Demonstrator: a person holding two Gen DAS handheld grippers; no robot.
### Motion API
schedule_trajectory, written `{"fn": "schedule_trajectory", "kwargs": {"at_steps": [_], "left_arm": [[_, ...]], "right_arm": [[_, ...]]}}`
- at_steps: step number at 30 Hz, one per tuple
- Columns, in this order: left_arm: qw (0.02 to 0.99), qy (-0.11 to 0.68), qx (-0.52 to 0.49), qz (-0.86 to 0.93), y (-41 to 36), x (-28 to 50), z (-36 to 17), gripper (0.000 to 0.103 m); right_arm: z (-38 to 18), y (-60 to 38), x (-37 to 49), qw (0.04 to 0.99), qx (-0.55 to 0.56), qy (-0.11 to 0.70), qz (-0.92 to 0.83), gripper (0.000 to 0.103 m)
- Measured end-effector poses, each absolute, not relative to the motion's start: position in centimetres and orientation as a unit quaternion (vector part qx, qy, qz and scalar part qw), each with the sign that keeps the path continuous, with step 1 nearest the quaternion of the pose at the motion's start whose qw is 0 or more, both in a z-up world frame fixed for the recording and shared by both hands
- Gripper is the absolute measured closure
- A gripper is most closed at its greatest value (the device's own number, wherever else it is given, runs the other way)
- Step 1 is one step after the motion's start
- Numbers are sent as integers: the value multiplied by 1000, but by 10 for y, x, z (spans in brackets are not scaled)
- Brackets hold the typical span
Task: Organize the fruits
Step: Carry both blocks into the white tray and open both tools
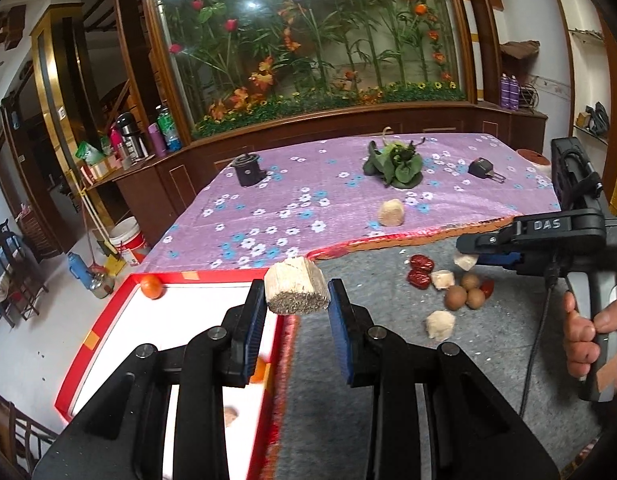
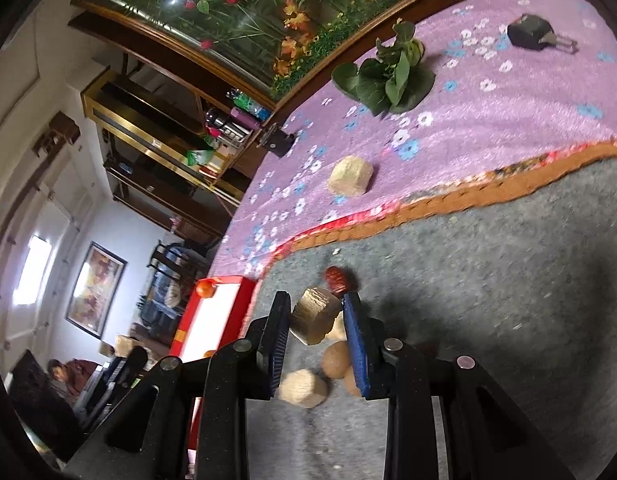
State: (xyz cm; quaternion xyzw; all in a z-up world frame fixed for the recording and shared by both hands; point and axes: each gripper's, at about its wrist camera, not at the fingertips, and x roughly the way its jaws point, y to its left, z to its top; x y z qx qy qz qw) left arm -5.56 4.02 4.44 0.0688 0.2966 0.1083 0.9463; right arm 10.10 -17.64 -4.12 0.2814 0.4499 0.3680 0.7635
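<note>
Over the red tray [image 1: 88, 344], left tool [image 1: 296, 300] released around a pale chunk [image 1: 294, 286], right tool [image 2: 316, 320] grasping another chunk [image 2: 314, 314], half-hiding fruits beneath.

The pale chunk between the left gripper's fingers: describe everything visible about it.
The pale chunk is a short, blocky piece, cream with fine lengthwise streaks like fibre, and its near cut face is darker, grey and speckled. It sits between the fingers of the left gripper, touching the left pad, with a slim gap showing at the right pad. It is off the surface, above the right edge of the red-rimmed white tray, beside the grey mat. Whether it is firmly clamped is unclear.
</note>
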Motion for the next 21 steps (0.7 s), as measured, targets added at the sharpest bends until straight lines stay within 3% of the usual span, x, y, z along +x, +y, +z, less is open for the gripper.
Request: {"fn": "schedule_trajectory", "kwargs": {"at_steps": [21], "left_arm": [[942, 295, 18, 161, 122, -79, 35, 75]], "right_arm": [[-8, -28, 51, 717, 238, 464, 462, 76]]}}
